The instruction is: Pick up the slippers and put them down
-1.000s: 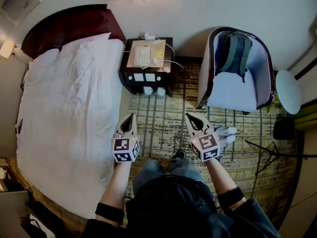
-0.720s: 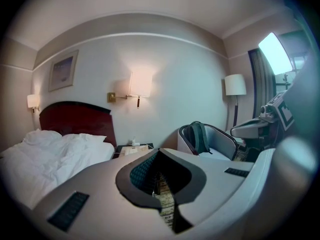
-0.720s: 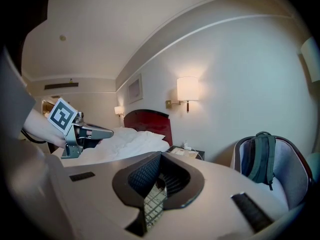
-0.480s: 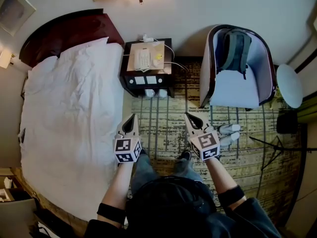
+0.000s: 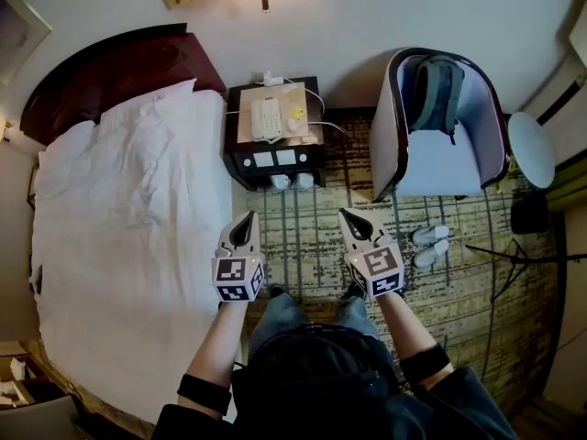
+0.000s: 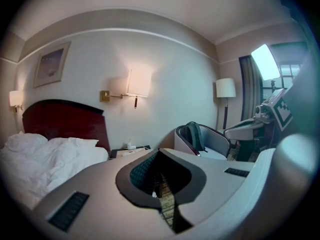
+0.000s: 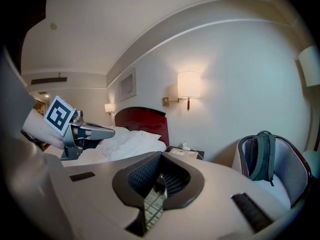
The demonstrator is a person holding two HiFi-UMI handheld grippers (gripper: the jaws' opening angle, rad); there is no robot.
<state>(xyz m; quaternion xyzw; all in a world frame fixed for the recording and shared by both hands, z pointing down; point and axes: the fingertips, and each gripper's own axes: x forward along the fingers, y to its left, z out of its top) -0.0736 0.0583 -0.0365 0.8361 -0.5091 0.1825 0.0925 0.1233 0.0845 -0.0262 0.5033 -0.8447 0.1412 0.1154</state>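
In the head view a pair of white slippers [image 5: 429,246] lies on the patterned carpet in front of the armchair, to the right of my right gripper. Two more small white items [image 5: 292,181] sit at the foot of the nightstand; they may be slippers too. My left gripper [image 5: 246,220] and right gripper [image 5: 347,215] are held side by side above the carpet and point toward the nightstand. Both are shut with nothing in them. The left gripper view [image 6: 158,158] and the right gripper view [image 7: 161,155] show closed jaws and no slippers.
A bed with white bedding [image 5: 128,236] fills the left. The dark nightstand [image 5: 273,154] holds a phone. A grey armchair [image 5: 445,168] with a green backpack [image 5: 436,90] stands at the right, with a round side table [image 5: 532,149] and a tripod leg [image 5: 514,257] beyond it.
The person has stepped forward, carrying both shut grippers toward the nightstand. The nightstand and bed sit lower in the view, and the white pair has drifted to the right.
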